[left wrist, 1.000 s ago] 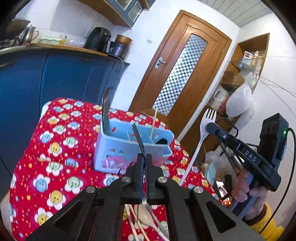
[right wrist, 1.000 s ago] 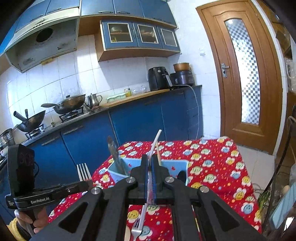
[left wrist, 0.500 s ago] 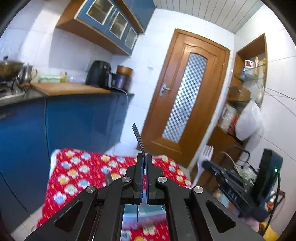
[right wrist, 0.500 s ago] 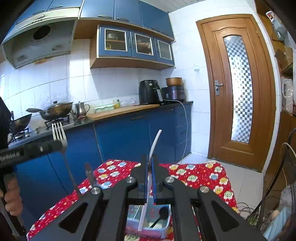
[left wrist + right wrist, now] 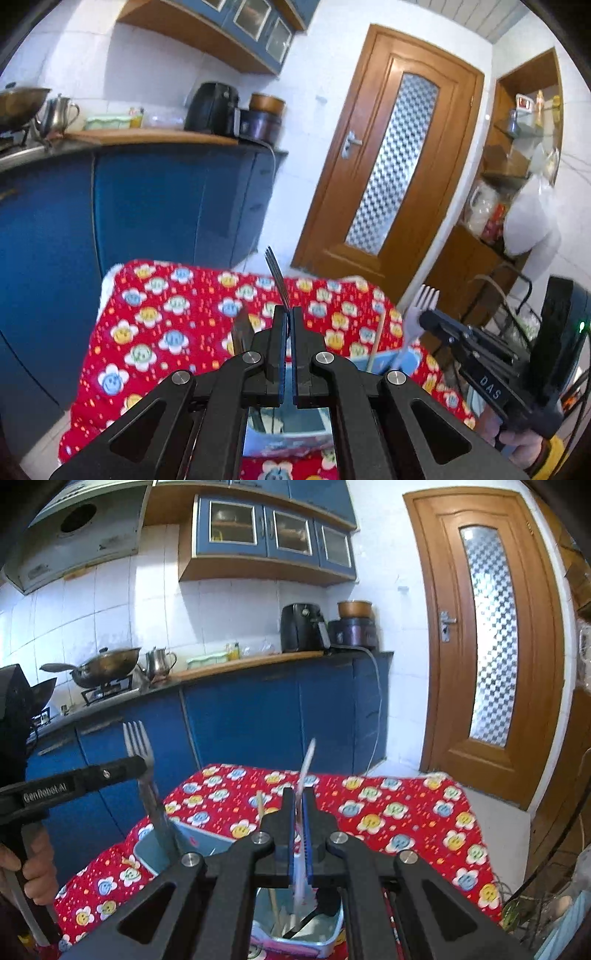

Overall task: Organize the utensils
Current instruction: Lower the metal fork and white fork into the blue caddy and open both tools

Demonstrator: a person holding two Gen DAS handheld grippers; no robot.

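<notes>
left gripper point(image 5: 287, 314) fingers clamped, right gripper point(image 5: 298, 797) likewise

both forks point(image 5: 142, 753) point(image 5: 419, 310) lowered from above into blue caddy point(image 5: 192, 842).

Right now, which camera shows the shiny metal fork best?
The right wrist view: the shiny metal fork appears side-on, four tines up, pinched in the left gripper, handle reaching down into the light blue plastic caddy. The left wrist view shows only its tines edge-on.
</notes>
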